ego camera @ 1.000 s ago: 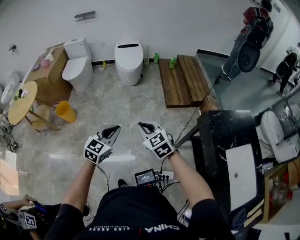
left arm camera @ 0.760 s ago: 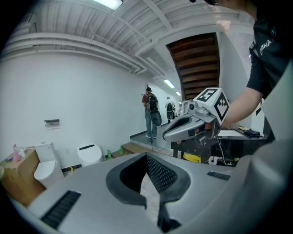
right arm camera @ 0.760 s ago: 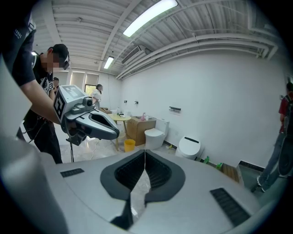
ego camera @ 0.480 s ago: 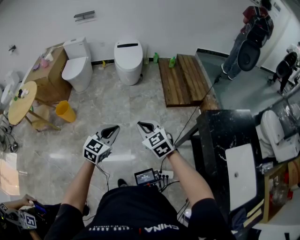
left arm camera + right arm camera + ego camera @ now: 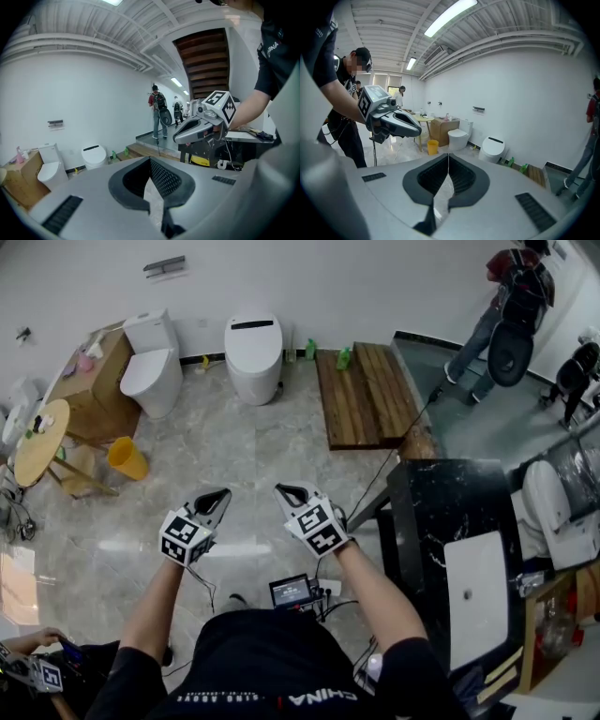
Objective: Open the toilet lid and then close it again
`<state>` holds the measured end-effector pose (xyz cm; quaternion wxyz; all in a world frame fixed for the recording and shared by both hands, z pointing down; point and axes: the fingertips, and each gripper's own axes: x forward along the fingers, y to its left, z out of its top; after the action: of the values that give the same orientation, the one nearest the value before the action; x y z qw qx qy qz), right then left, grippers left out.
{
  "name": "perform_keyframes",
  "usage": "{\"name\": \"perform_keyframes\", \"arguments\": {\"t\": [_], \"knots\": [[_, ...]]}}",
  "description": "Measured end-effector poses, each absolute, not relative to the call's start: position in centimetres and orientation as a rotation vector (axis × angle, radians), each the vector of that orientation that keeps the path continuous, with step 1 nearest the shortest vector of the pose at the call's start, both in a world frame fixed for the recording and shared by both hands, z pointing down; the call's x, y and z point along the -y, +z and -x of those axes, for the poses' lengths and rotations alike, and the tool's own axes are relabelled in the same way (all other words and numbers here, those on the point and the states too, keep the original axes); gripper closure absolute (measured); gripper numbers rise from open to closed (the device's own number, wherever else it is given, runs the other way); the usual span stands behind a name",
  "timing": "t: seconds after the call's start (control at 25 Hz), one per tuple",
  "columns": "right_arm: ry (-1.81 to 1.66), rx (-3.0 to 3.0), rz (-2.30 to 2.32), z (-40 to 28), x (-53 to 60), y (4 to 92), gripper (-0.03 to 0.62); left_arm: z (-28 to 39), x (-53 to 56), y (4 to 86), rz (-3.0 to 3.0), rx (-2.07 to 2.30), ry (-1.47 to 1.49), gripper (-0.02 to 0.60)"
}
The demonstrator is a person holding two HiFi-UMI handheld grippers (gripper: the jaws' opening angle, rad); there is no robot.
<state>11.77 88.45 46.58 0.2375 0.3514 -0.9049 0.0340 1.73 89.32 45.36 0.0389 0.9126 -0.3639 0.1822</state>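
Note:
Two white toilets stand against the far wall, both with lids down: a rounded tankless toilet and, to its left, a toilet with a tank. My left gripper and right gripper hover side by side over the marble floor, well short of both toilets. Each is shut with nothing between its pads. Each gripper view shows the other gripper beside it, the right gripper and the left gripper.
A wooden platform lies right of the toilets. A black counter with a white sink is close on my right. A yellow bin, a round table and a cardboard box stand left. A person stands far right.
My left gripper sits a little further left in the head view. The room has slid slightly up and left in the picture. Both grippers stay shut and empty.

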Motion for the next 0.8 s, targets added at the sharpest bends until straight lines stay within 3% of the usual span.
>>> {"name": "perform_keyframes", "arguments": {"t": [0.36, 0.8], "knots": [[0.152, 2.469, -0.945, -13.2, -83.1, 48.8, 0.579, -2.6, -84.3, 48.3, -2.775, 1.115, 0.648, 0.572], [0.195, 2.367, -1.033, -7.5, -61.2, 50.9, 0.579, 3.5, -61.6, 50.3, -2.836, 1.041, 0.642, 0.572]]}}
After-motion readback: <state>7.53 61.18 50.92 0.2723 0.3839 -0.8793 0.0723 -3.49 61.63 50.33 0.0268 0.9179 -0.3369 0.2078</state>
